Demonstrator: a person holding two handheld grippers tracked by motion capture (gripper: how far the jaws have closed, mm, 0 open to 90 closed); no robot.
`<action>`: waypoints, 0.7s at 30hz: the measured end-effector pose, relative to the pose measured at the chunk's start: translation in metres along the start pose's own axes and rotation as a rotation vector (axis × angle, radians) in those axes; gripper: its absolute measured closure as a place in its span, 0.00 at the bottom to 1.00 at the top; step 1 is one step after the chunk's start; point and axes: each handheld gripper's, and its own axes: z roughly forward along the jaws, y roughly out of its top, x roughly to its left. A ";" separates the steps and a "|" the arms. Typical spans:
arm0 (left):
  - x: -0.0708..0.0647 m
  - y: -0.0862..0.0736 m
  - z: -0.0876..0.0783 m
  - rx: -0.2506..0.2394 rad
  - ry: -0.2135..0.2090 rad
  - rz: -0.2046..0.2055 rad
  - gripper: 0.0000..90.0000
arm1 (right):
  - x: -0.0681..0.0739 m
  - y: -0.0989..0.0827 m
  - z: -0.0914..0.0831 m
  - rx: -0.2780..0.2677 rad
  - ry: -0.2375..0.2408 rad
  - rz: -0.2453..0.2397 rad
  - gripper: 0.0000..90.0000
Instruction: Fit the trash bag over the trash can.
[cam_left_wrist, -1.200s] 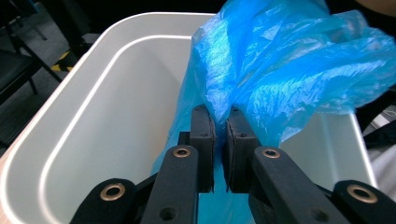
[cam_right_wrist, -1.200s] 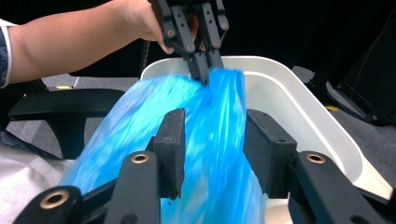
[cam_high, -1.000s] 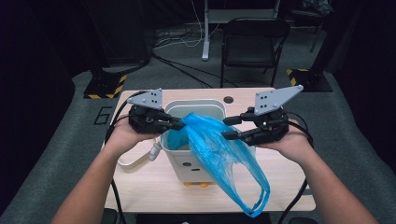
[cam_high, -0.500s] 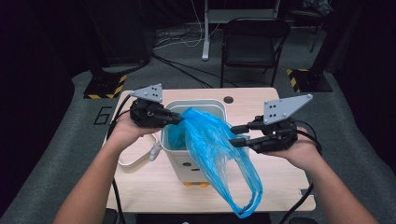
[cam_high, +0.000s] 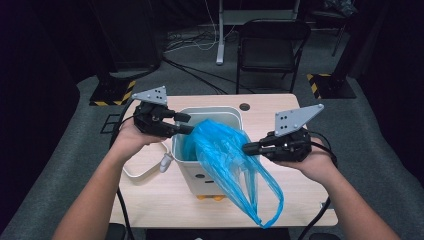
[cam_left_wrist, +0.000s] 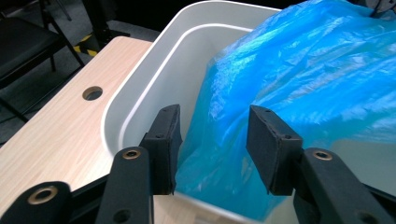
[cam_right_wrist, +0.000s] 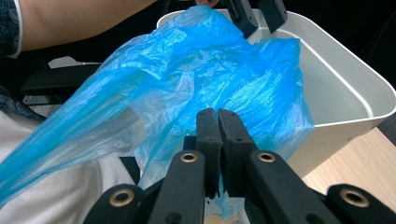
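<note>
Since a second ago the left tongs (cam_high: 182, 123) have let go of the blue plastic bag (cam_high: 225, 155) and just been opening; they now stand about half open at the bin's left rim, with bag film between the pads but not pinched, as the left gripper view shows. Meanwhile the right tongs (cam_high: 246, 147) have just been closing and are now clamped flat on a fold of the bag, which the right gripper view (cam_right_wrist: 217, 140) shows caught between the pads.

One end of the bag sits inside the white bin (cam_high: 235, 117) on the desk (cam_high: 270, 107); the other end trails over the bin's front edge and hangs past the desk's near side. A white lid (cam_high: 142, 170) lies on the desk just left of the bin. Beyond the desk stands a dark chair (cam_high: 272, 47), with cables (cam_high: 195, 42) across the floor.
</note>
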 end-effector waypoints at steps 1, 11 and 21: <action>-0.001 0.000 -0.002 -0.002 0.001 0.001 0.58 | 0.000 0.000 0.000 0.000 -0.001 0.000 0.97; -0.022 0.001 -0.014 0.002 -0.029 0.035 0.55 | -0.002 0.000 0.000 -0.003 -0.005 0.005 0.97; -0.047 0.008 -0.018 -0.003 -0.063 0.095 0.54 | -0.002 0.000 0.000 -0.003 -0.005 0.004 0.97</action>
